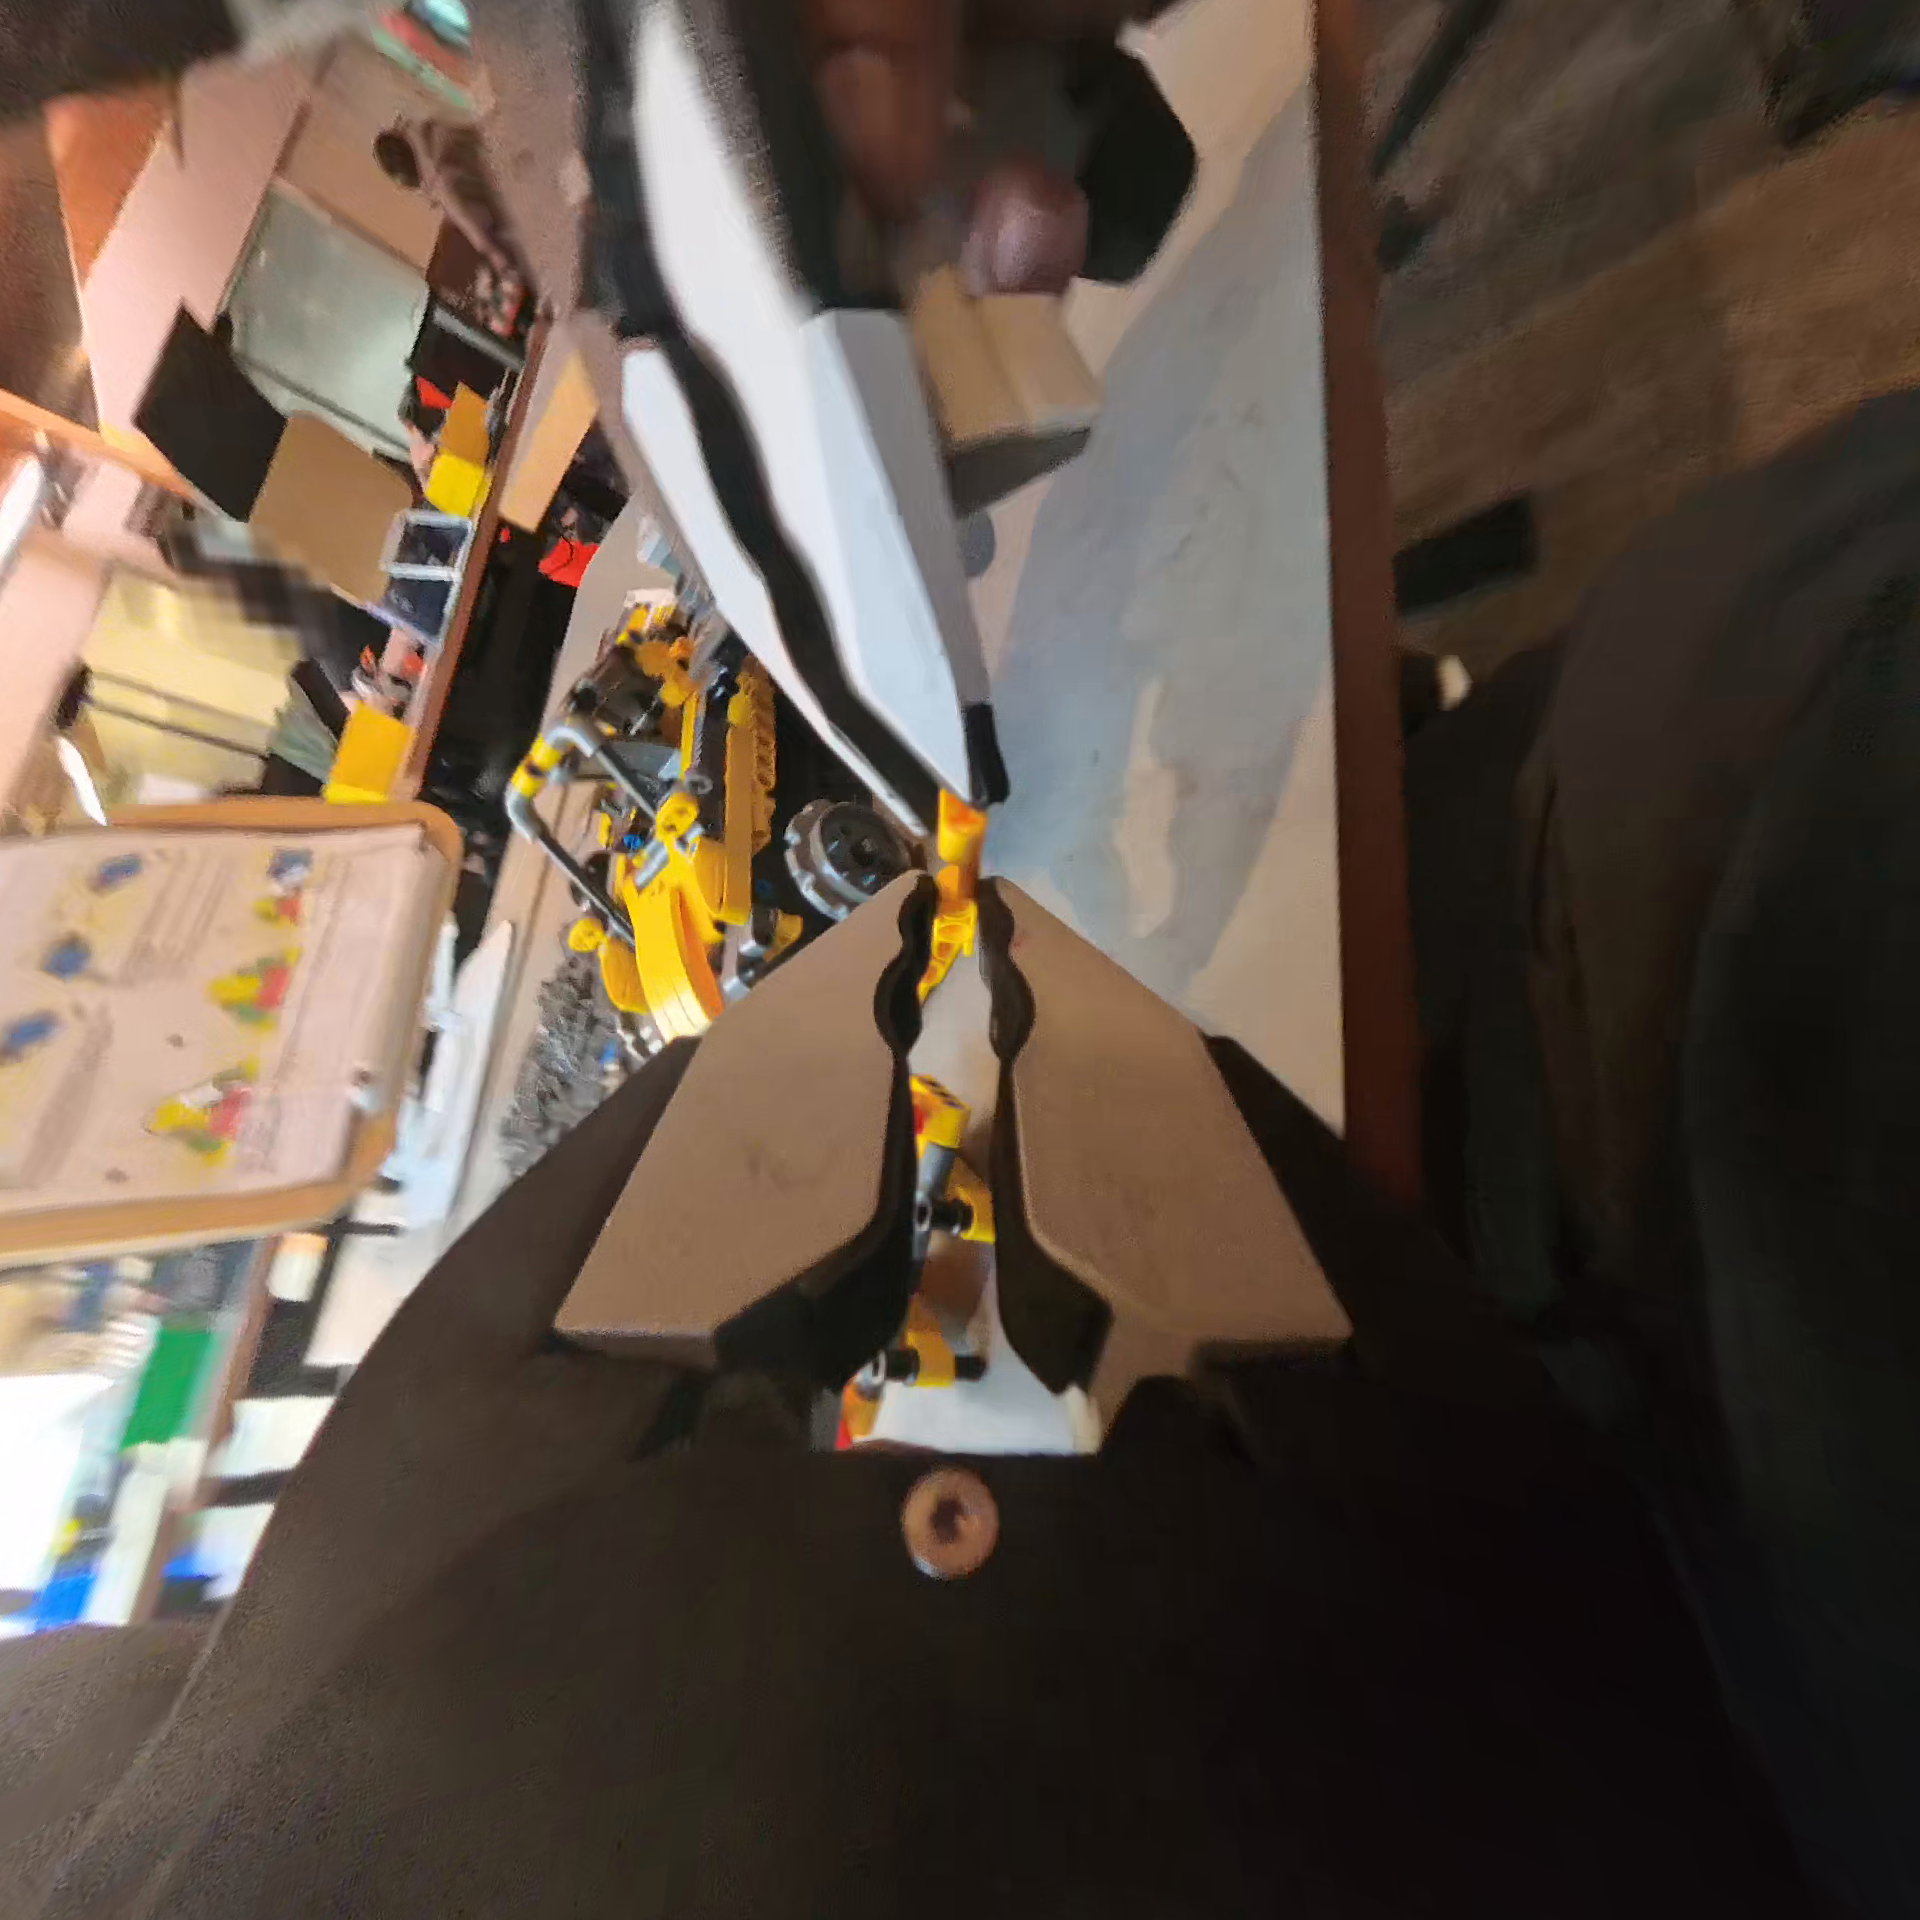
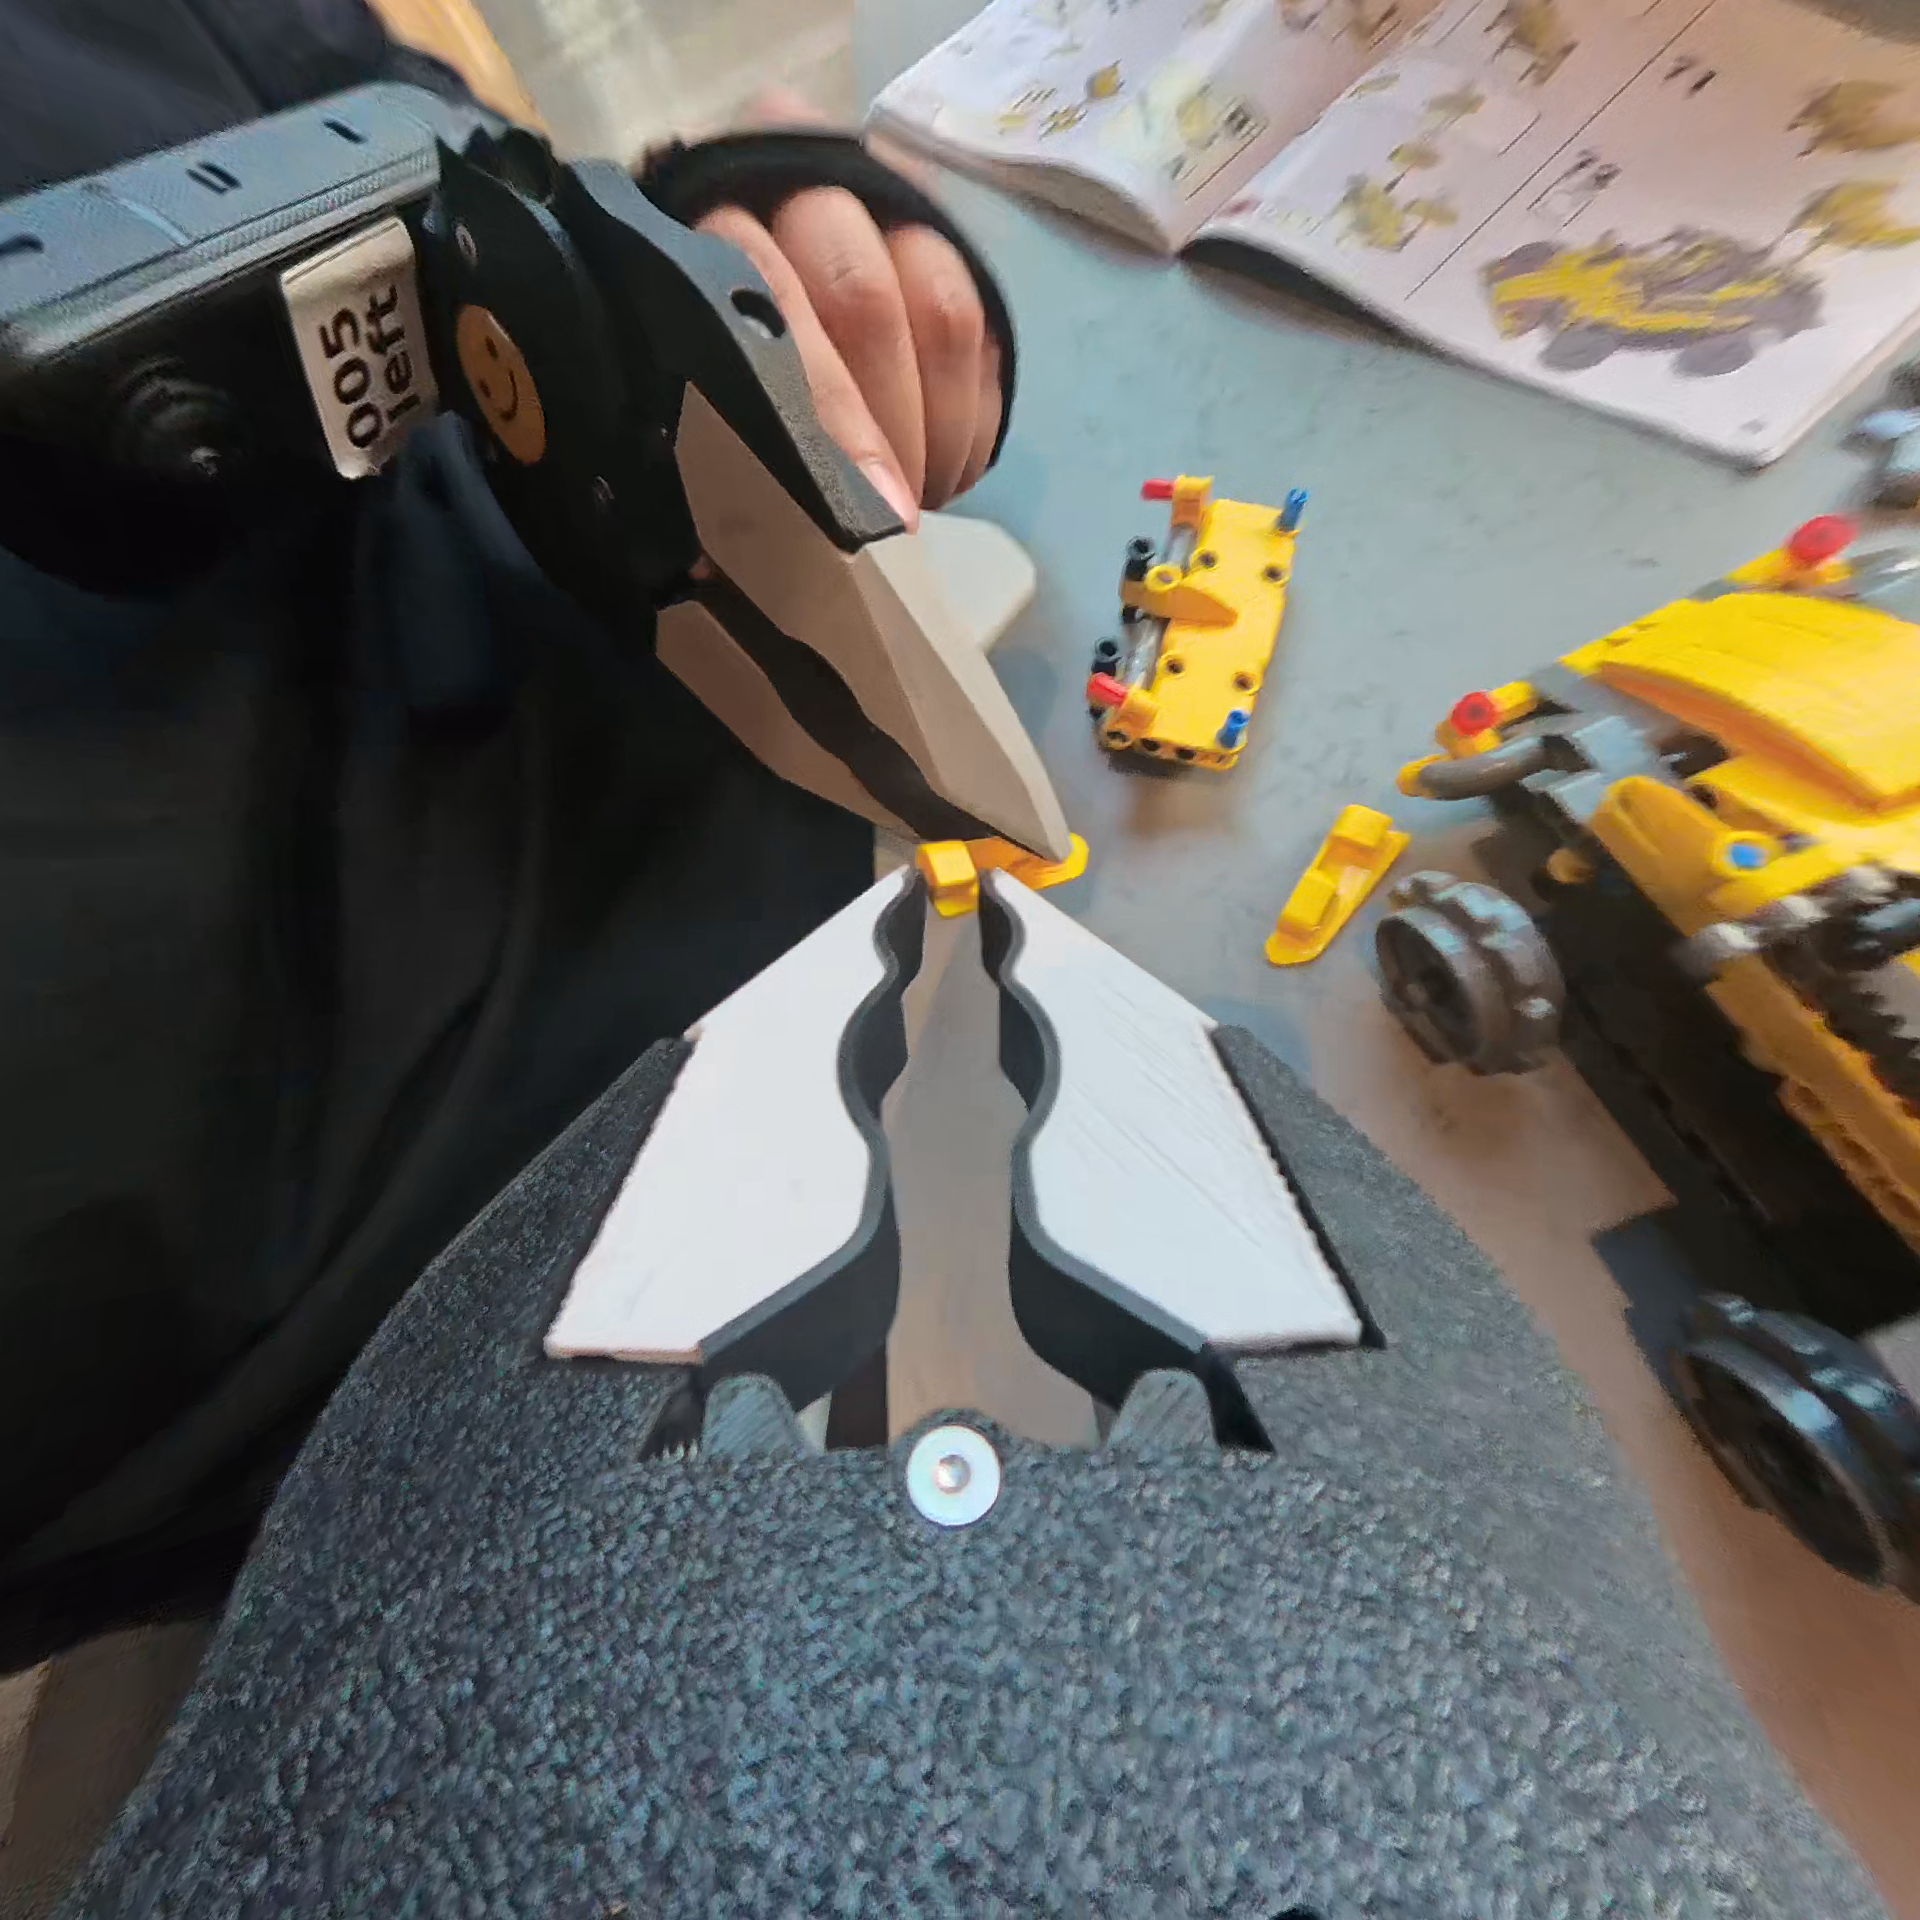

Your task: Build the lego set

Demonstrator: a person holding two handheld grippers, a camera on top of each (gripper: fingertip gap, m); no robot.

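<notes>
Yellow piece (image 2: 1000, 868) pinched from both ends, held off the grey table (image 2: 1247, 416): right gripper (image 2: 951, 883) clamped on one end, left gripper (image 2: 1023, 840) nipping the other. Lying apart on the table: a yellow block with pegs (image 2: 1195, 629), a yellow wedge (image 2: 1335, 883), a half-built yellow vehicle (image 2: 1704, 831). Open booklet (image 2: 1403, 156) beyond. Seemingly mid-handover or a two-handed fitting; steady, matched grips needed.

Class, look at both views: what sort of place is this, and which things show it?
Probably a hobby or workshop table: an open instruction booklet, a half-built yellow brick vehicle, and cluttered shelves behind.
</notes>
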